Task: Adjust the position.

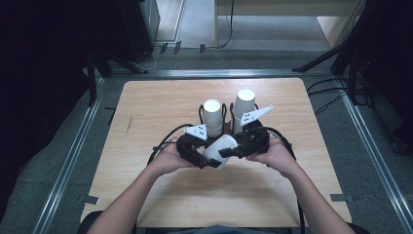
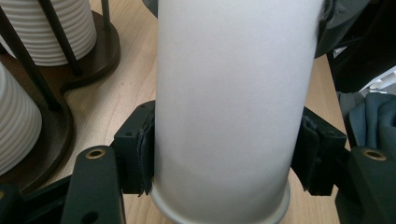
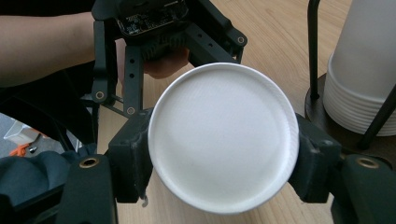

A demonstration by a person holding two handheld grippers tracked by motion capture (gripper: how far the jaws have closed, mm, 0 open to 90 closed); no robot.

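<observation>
i have 1 white paper cup [image 1: 220, 148] lifted off the 2 racked stacks [image 1: 212, 117], both grippers' fingers [image 2: 140, 154] partway shut against it; placing it is left.

Light wood surface [image 1: 160, 97] with rounded corners, metal rails [image 1: 73, 151] framing it left, right and far side. Grey carpet floor [image 1: 195, 61] around. Black cables [image 1: 336, 95] trail at right. Dark stand legs [image 1: 95, 73] at left. Pale wooden furniture [image 1: 336, 19] at back right. Room dim at both sides.
</observation>
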